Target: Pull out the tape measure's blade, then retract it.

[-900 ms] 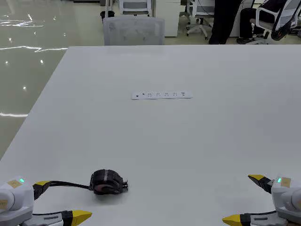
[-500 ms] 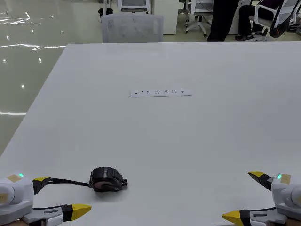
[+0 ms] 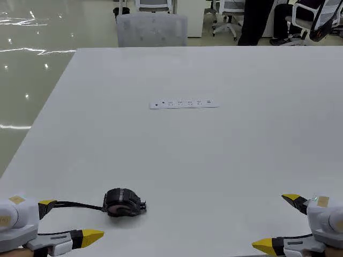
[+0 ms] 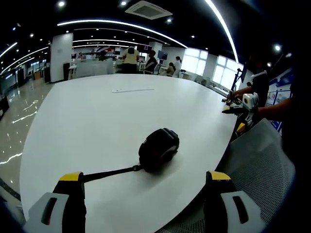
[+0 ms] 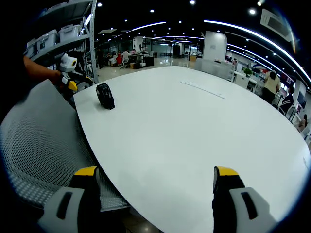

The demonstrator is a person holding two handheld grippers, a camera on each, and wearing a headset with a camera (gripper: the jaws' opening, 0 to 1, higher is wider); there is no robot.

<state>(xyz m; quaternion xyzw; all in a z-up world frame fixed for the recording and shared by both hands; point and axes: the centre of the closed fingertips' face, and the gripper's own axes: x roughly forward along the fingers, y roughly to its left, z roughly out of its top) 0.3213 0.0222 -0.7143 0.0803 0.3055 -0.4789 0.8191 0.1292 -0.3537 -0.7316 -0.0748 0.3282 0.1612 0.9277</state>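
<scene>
In the head view the bottom edge is cutting off the rear bodies of the left gripper (image 3: pixel 69 219) and the right gripper (image 3: pixel 278 222). The tape measure's (image 3: pixel 122 202) black strap (image 3: pixel 80 205) is running in behind the left gripper's upper jaw tip, hiding its end there. The power strip's (image 3: pixel 184 104) sockets and markings are showing too small to read. The top edge is cropping the grey chair (image 3: pixel 152 29).

The tape measure (image 3: pixel 123 202) lies on the table (image 3: pixel 214 155) beside the left claw (image 3: pixel 69 219).
</scene>
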